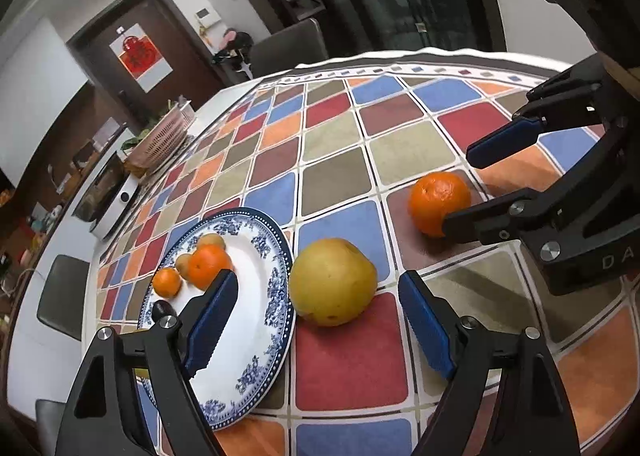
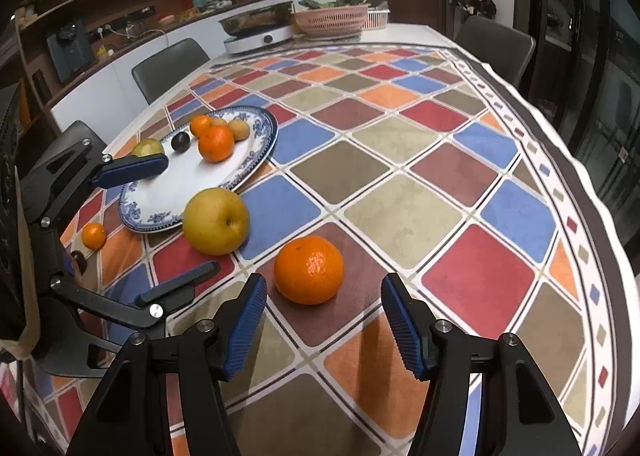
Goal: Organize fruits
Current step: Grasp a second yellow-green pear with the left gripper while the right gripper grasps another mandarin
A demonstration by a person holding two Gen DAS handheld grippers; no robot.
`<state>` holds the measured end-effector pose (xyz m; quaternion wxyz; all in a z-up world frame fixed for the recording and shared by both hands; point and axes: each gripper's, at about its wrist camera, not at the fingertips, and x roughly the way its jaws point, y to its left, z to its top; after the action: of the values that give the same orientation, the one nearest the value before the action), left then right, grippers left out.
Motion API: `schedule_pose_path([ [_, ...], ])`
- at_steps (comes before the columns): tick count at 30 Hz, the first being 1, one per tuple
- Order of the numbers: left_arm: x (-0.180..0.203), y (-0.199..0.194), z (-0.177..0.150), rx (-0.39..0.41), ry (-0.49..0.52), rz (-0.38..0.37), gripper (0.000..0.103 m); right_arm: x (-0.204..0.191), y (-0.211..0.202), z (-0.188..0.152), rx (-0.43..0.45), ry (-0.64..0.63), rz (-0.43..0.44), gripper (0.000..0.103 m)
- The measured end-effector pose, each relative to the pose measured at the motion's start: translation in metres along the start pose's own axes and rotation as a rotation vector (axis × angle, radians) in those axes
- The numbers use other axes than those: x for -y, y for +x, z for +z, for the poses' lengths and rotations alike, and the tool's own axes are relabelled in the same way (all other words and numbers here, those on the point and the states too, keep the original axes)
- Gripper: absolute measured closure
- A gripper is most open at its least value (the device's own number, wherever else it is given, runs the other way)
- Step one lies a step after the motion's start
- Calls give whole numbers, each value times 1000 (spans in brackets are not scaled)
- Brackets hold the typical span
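Note:
A blue-and-white plate (image 1: 256,320) (image 2: 192,184) holds several small fruits: oranges (image 1: 208,264) (image 2: 216,142), small tan fruits and a dark one (image 2: 181,142). A yellow pear (image 1: 332,282) (image 2: 216,221) lies on the cloth beside the plate, just ahead of my open, empty left gripper (image 1: 320,320) (image 2: 180,220). An orange (image 1: 438,202) (image 2: 309,270) lies on the cloth just ahead of my open, empty right gripper (image 2: 324,320) (image 1: 464,184). A small orange (image 2: 94,236) lies on the cloth left of the plate.
The table has a chequered cloth (image 2: 400,196). At its far end stand a pink basket (image 2: 332,18) (image 1: 160,140) and an electric pan (image 2: 260,26). Chairs (image 2: 168,64) stand around the table. A green-yellow fruit (image 2: 147,147) sits at the plate's far left rim.

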<state>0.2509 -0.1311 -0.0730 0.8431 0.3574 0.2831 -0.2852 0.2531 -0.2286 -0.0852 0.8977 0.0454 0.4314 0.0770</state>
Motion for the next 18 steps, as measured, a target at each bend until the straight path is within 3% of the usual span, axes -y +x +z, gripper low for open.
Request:
schedule_pose_path([
  [10, -2, 17, 7, -31, -24, -56, 36, -1, 12, 3, -23, 6, 41, 52],
  [14, 0, 23, 4, -60, -29, -73, 52, -4, 15, 4, -26, -3, 44, 52],
  [18, -5, 22, 1, -67, -75, -92, 53, -3, 20, 5, -40, 7, 66, 57],
])
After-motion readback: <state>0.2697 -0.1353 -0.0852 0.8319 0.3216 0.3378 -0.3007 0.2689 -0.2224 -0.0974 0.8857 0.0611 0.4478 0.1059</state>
